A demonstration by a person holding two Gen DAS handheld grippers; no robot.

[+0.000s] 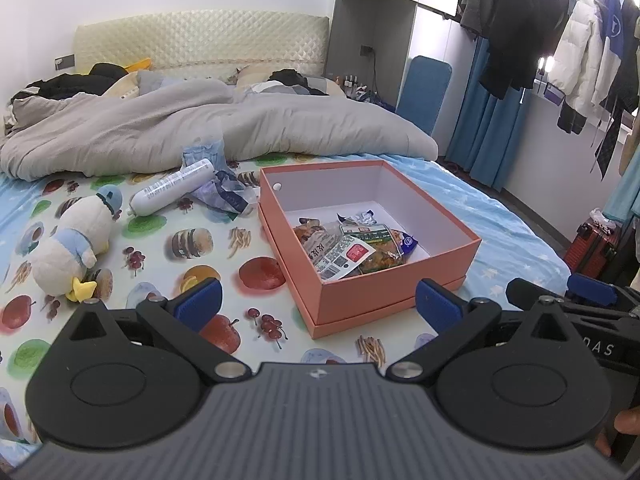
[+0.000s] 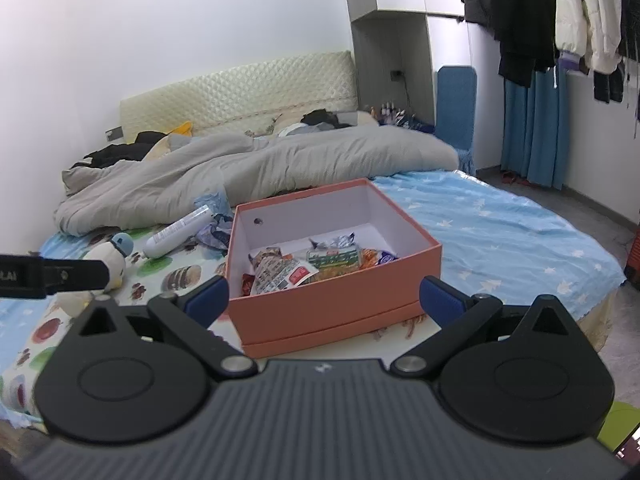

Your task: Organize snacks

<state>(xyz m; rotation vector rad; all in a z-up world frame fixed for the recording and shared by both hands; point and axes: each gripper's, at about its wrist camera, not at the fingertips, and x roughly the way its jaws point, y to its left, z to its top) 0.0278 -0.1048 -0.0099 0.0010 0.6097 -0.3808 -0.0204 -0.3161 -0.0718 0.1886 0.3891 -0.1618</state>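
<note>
My left gripper [image 1: 318,302] is spread wide and holds nothing, and my right gripper [image 2: 324,298] is spread just as wide, also empty. Both hang above the bed sheet [image 1: 168,248], apart from everything on it. At twelve o'clock from each sits the orange box [image 1: 394,280], open, with the snack packets [image 1: 352,250] lying inside. At ten o'clock lie a plush duck [image 1: 70,246] and a white tube [image 1: 174,186] beside crumpled wrappers [image 1: 226,192].
</note>
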